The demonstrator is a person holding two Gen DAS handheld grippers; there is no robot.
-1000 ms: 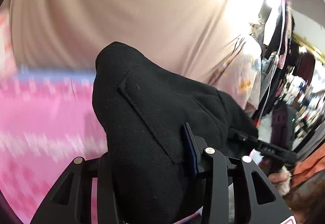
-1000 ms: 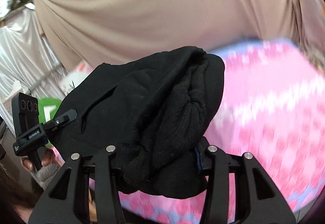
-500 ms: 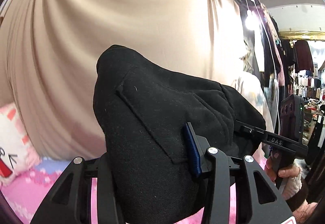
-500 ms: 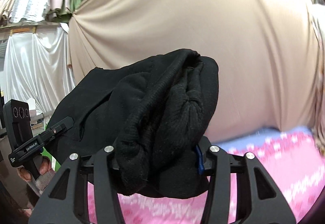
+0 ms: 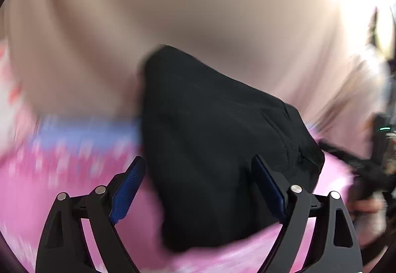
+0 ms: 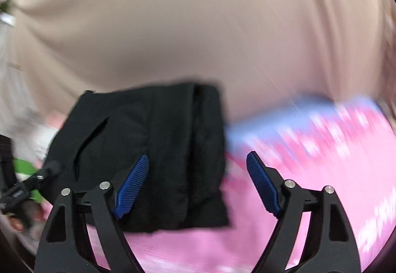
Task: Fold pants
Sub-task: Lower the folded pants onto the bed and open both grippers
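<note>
Folded black pants [image 5: 217, 149] between left hand-held gripper's [image 5: 198, 189] just-opened jaws, right hand-held gripper [image 6: 198, 186] likewise wide, unclamped

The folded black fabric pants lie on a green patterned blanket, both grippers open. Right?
Not quite: the blanket under the folded black fabric pants is pink patterned, as the right wrist view shows. Both the left gripper and right gripper stand open, having just opened.

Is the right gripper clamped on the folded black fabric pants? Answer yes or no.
No. The right gripper stands open, its blue pads spread apart, one clear of the folded black pants.
</note>
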